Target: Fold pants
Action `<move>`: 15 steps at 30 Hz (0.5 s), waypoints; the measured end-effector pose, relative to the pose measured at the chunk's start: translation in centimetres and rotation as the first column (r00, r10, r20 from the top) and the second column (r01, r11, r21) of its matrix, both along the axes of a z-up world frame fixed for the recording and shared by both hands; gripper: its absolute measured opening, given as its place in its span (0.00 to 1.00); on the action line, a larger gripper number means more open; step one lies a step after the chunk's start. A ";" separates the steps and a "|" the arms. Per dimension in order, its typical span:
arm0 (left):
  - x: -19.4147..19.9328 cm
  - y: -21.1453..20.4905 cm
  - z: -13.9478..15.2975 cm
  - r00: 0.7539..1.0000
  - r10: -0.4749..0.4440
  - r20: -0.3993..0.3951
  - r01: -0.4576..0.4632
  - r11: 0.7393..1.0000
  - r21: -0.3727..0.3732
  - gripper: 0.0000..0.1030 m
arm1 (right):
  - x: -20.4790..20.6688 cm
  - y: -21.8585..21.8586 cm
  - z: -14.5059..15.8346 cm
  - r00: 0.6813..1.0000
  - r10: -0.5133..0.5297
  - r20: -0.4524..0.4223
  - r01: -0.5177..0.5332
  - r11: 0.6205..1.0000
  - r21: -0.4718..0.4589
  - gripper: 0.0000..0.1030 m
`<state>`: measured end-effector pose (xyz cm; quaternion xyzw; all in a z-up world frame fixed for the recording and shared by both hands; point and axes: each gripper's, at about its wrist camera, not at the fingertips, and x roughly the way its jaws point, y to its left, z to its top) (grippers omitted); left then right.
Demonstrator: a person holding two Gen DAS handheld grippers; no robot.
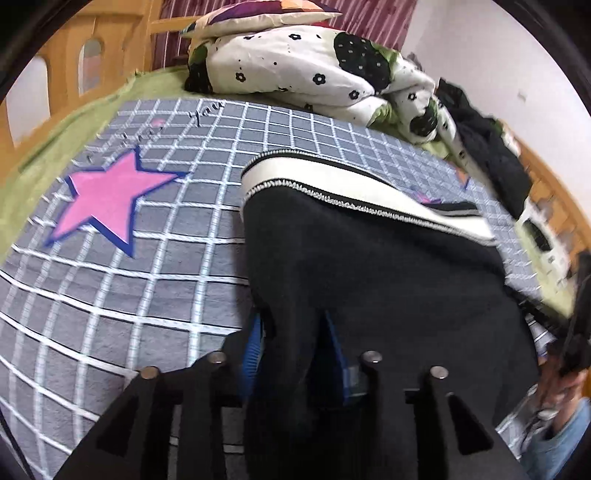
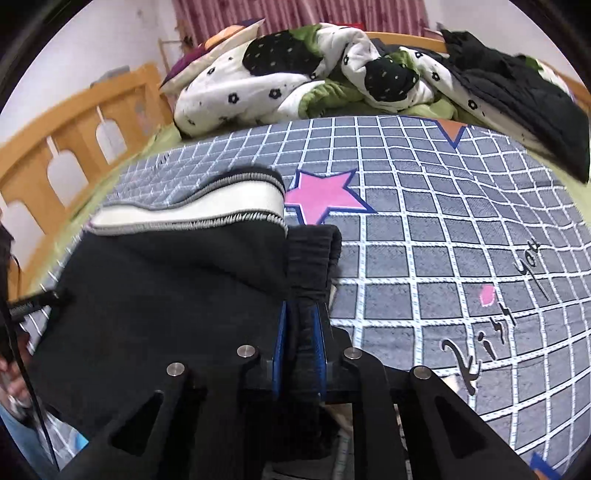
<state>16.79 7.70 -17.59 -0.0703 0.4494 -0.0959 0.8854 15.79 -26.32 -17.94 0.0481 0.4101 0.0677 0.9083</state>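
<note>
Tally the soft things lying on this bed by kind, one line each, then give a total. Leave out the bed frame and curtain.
Black pants with a white band, held by both grippers: 1
Grey checked bedspread: 1
Flower-print quilt, bunched at the far end: 1
Pillow: 1
Other dark garment, heaped on the quilt: 1
Total: 5

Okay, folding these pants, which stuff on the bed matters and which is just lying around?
In the job: pants, left gripper, right gripper, checked sheet as folding surface.

Lying about: quilt, pillow, dark clothes, bed rail.
</note>
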 end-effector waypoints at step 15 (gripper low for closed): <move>6.9 -3.4 3.5 0.998 -0.040 0.055 0.039 0.999 0.022 0.50 | 5.2 4.8 4.8 0.989 0.114 0.099 -0.110 0.993 -0.046 0.24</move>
